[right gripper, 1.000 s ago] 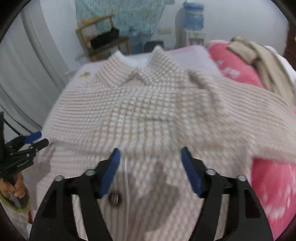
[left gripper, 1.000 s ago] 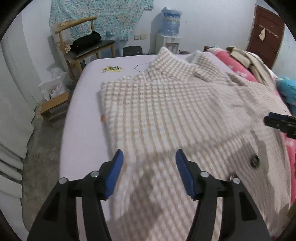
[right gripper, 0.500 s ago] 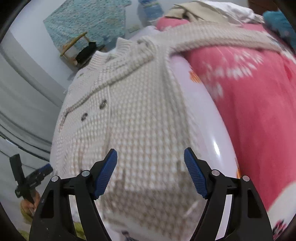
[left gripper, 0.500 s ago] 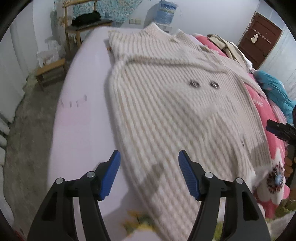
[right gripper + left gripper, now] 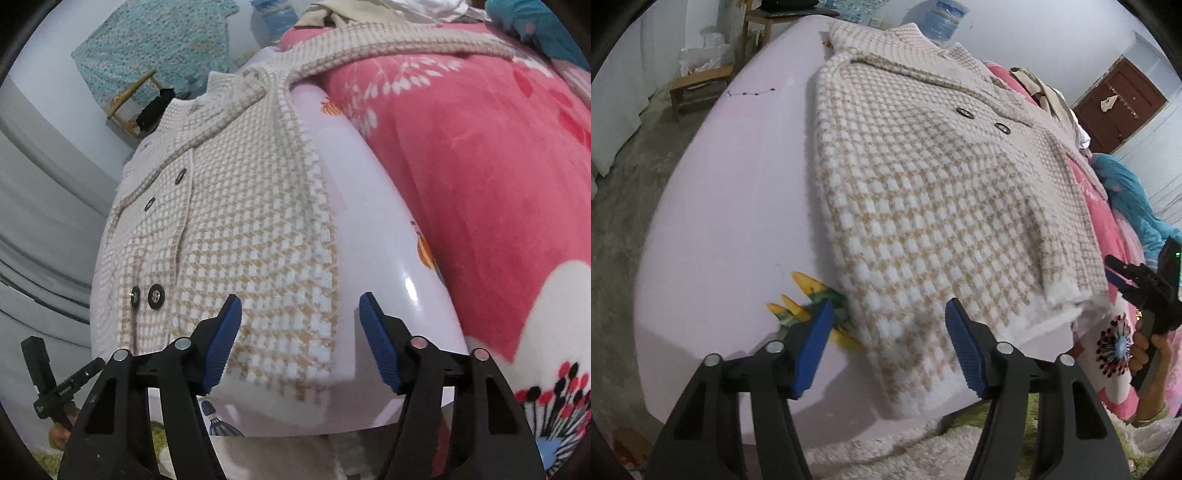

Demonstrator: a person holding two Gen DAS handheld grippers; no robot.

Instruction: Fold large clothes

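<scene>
Both grippers hover at the foot of the bed, the left gripper (image 5: 888,326) and right gripper (image 5: 300,326) with fingers spread, holding nothing. Just beyond them the checked knit cardigan (image 5: 923,192) lies flat on the lilac bed (image 5: 738,177), one sleeve (image 5: 388,44) draped over the pink blanket (image 5: 498,155).

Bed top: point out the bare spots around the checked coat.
Bare lilac sheet lies left of the beige-and-white checked knit coat; a narrower strip separates coat from pink floral blanket. Crowded: the blanket side, where a sleeve drapes.
</scene>
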